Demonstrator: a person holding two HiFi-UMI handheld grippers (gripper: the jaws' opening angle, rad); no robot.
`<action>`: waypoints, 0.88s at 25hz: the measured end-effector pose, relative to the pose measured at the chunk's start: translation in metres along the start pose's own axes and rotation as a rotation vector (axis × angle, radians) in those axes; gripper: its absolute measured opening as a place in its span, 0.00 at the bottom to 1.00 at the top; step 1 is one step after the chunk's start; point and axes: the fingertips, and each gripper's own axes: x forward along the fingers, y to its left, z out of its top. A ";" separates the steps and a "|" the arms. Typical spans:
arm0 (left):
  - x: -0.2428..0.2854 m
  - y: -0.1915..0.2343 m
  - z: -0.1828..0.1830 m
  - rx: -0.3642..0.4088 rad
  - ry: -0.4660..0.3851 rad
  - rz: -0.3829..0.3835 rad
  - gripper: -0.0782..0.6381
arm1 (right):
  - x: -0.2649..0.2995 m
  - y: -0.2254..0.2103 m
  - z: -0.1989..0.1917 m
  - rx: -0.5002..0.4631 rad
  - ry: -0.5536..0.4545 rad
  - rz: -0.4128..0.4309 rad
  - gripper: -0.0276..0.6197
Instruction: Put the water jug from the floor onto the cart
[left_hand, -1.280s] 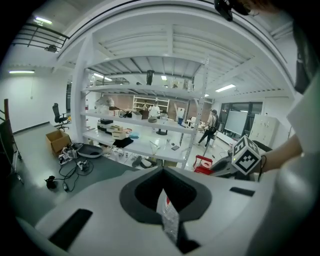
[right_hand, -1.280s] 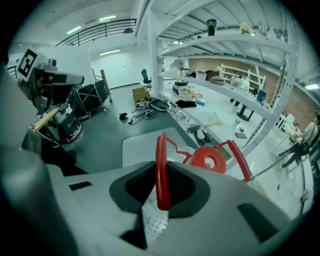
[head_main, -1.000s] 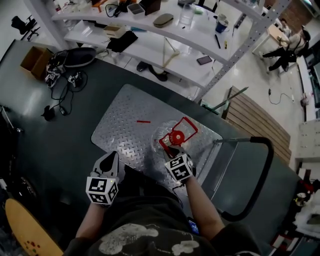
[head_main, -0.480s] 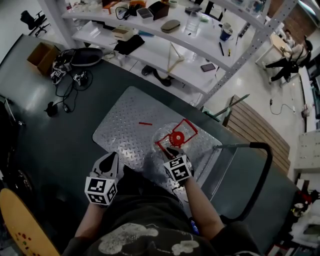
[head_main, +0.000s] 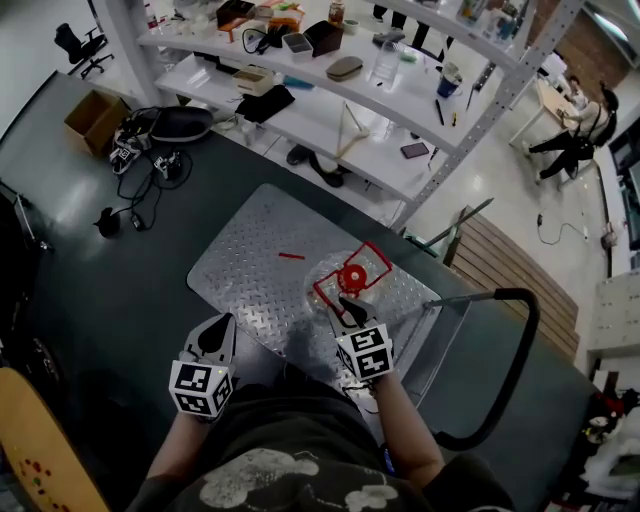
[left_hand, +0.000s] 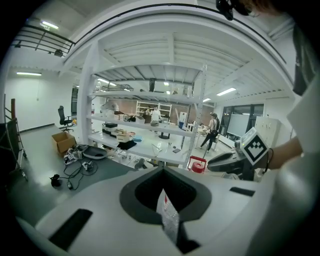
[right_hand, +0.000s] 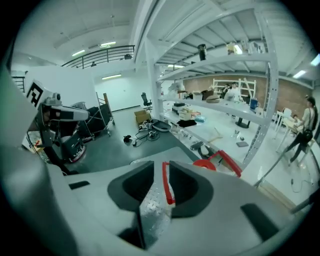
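Note:
The clear water jug (head_main: 336, 290) with a red cap (head_main: 352, 277) and a red handle (head_main: 372, 250) stands on the cart's diamond-plate deck (head_main: 255, 240). My right gripper (head_main: 347, 305) hovers at the near end of the handle. Its jaws have just been opening. In the right gripper view the red handle bar (right_hand: 167, 185) shows in the gap between the jaws (right_hand: 161, 172), with daylight beside it and no pad pressing. My left gripper (head_main: 215, 328) hangs over the deck's near-left edge, apart from the jug, tips together and holding nothing.
The cart's black push bar (head_main: 515, 340) loops at the right. A white shelving unit (head_main: 330, 90) full of items runs along the far side. Cables and a bag (head_main: 150, 140) and a cardboard box (head_main: 90, 115) lie on the floor at left, a wooden pallet (head_main: 510, 240) at right.
My right gripper has lifted and pulled back slightly from the red handle, with its jaws wider apart. The jug stays put on the deck. The left gripper has shifted a little.

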 end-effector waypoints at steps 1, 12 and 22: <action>-0.003 -0.001 -0.001 0.007 0.000 -0.004 0.11 | -0.005 0.001 0.002 0.007 -0.019 -0.007 0.17; -0.062 -0.010 -0.031 -0.024 -0.024 -0.042 0.11 | -0.052 0.071 0.023 0.053 -0.138 -0.003 0.03; -0.162 -0.015 -0.039 -0.035 -0.122 -0.094 0.11 | -0.103 0.186 0.005 -0.022 -0.166 0.017 0.03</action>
